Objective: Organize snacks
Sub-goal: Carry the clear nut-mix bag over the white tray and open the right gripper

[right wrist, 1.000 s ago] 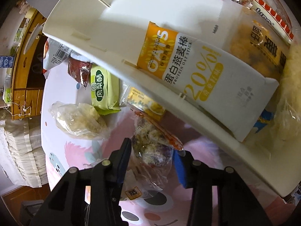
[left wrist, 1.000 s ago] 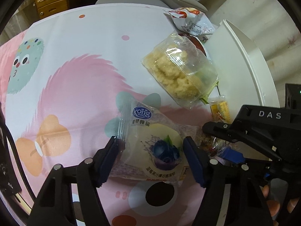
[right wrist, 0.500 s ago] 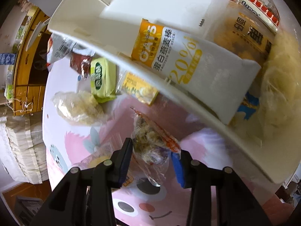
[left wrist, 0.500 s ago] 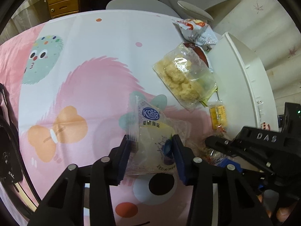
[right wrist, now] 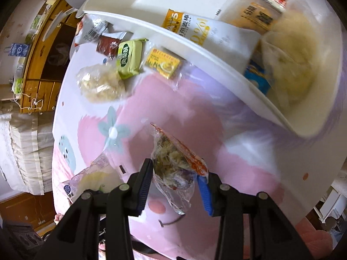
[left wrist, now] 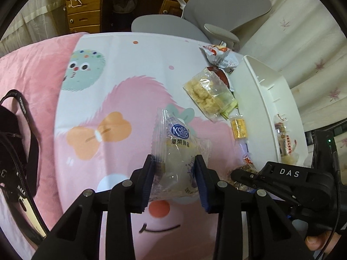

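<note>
Two snack packs gripped above the table, beside the white bin.

The Kong cake pack [left wrist: 175,151] sits squeezed in the left gripper [left wrist: 175,181], its jaws closing; the red-edged mixed-snack bag [right wrist: 175,166] is clamped in the right gripper [right wrist: 175,183]. Other snacks lie near the white bin [left wrist: 260,108] on the cartoon tablecloth [left wrist: 121,82].

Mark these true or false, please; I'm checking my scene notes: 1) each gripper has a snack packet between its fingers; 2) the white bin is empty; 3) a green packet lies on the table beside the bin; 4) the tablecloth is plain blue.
1) True: the left gripper, jaws closing, pinches the Kong packet; the right gripper holds the orange-edged clear packet.
2) False: the white bin already holds packets.
3) True: green packet.
4) False: the tablecloth is pink and white with cartoon figures.
</note>
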A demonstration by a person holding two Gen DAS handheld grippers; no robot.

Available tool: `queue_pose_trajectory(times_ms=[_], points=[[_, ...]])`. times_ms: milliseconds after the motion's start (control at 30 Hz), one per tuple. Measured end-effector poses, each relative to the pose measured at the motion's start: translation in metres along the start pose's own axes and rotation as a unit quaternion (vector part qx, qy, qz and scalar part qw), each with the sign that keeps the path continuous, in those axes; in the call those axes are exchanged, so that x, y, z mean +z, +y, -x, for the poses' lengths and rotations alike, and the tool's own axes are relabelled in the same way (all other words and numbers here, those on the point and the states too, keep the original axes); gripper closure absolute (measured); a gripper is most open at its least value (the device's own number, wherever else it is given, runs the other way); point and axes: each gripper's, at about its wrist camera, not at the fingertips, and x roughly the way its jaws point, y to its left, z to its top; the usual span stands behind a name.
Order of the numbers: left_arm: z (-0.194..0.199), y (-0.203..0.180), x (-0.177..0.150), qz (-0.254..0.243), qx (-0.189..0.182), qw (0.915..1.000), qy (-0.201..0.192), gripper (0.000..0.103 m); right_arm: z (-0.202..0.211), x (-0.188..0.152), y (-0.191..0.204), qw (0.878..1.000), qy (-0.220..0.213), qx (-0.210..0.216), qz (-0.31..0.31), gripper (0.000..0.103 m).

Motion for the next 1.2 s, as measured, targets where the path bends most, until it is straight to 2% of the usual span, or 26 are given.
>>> queue_pose_trajectory(times_ms=[133,467,667,867,967,1033,1100,1200], points=[[0.021,0.004,-0.019,0.001,-0.005,0.9999,-0.01,0.068,0.012,-0.016,-0.003,1.0,-0.001,0.012,0.018,0.062],[0.066,-0.005,-0.063,-0.012,-0.04,0.9982,-0.043,0.068,0.046,-0.058,-0.016,0.995,-0.038,0.039,0.082,0.062],[0.08,-0.017,-0.083,-0.022,-0.056,0.9973,-0.042,0.068,0.069,-0.068,-0.037,0.991,-0.071,0.058,0.097,0.062],[0.092,-0.037,-0.088,-0.05,-0.069,0.9949,-0.055,0.069,0.092,-0.067,-0.061,0.985,-0.104,0.069,0.116,0.062],[0.098,-0.05,-0.088,-0.061,-0.078,0.9927,-0.069,0.074,0.101,-0.064,-0.072,0.983,-0.115,0.071,0.123,0.062],[0.101,-0.06,-0.087,-0.065,-0.085,0.9913,-0.078,0.084,0.107,-0.059,-0.08,0.982,-0.121,0.075,0.127,0.062],[0.1,-0.07,-0.085,-0.07,-0.095,0.9896,-0.082,0.09,0.113,-0.05,-0.087,0.98,-0.128,0.077,0.131,0.062],[0.091,-0.088,-0.081,-0.063,-0.079,0.9924,-0.07,0.091,0.123,-0.033,-0.097,0.978,-0.137,0.078,0.137,0.062]])
